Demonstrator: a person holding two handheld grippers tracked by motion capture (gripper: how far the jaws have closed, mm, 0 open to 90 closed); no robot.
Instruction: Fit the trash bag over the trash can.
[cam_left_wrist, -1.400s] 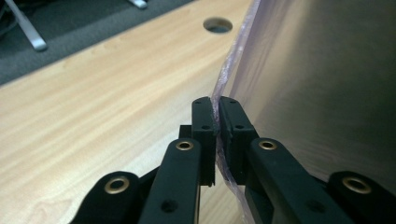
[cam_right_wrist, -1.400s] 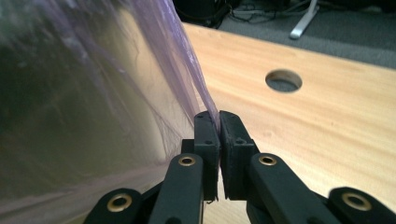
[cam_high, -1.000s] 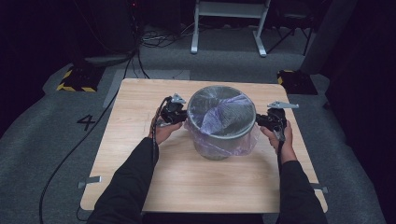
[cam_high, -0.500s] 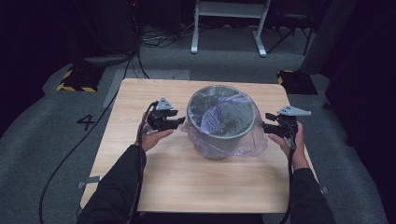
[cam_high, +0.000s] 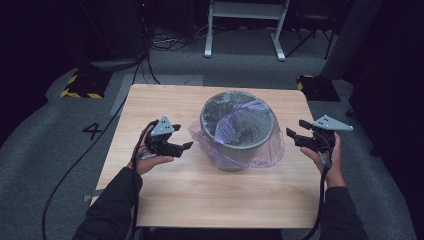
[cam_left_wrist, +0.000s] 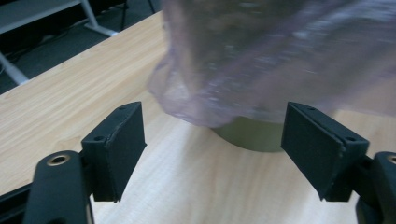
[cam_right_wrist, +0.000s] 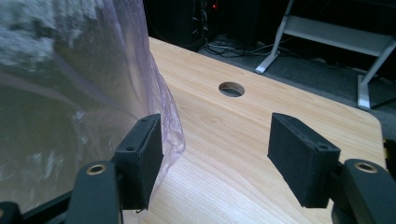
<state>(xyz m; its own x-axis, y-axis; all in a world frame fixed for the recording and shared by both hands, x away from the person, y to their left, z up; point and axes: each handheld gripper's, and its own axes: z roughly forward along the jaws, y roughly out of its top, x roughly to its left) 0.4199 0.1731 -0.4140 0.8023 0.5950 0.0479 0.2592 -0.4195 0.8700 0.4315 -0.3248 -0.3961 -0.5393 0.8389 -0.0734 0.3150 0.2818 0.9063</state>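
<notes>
Both grippers, left gripper and right gripper, flank the lined bin, jaws just opened, empty.

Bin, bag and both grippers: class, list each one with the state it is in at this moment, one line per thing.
Bin: upright on the table, open at the top.
Plastic bag: lining the bin, its edge folded over the rim and hanging loose outside.
Left gripper: jaws open, just been opening, nothing between them, clear of the bag.
Right gripper: jaws open, just been opening, nothing between them, beside the bag.
Table: flat, bearing the bin.
</notes>
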